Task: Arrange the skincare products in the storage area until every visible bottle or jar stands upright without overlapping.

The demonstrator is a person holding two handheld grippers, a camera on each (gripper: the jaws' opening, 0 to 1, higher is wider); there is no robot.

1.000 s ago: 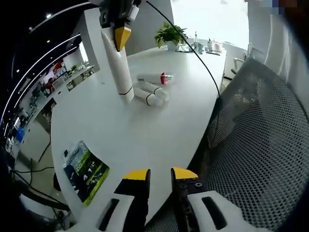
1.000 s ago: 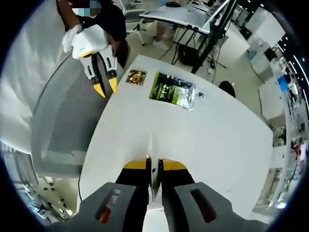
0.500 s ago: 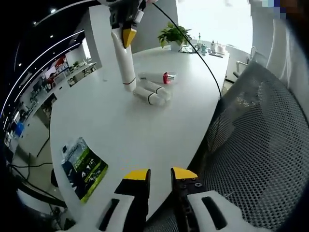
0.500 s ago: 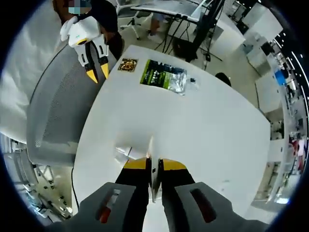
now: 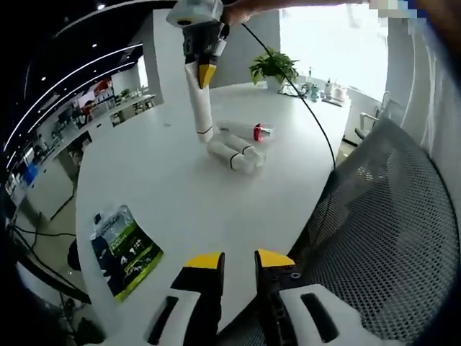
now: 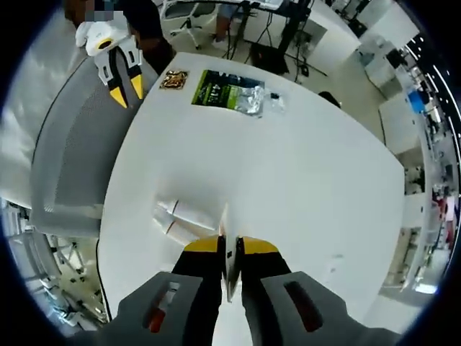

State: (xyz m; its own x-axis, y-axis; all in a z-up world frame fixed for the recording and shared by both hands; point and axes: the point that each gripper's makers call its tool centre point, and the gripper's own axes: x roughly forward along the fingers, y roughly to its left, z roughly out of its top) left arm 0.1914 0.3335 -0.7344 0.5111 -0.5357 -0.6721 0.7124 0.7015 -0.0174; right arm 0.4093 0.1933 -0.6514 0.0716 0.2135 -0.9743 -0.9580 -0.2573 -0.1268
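Squarely between right fingers [image 6: 205, 246]: tube [image 5: 200, 101]

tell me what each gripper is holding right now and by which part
The right gripper is shut on a tall white plastic tube, pinching its upper crimped end, cap end down. The left gripper holds nothing; its jaws stand apart.
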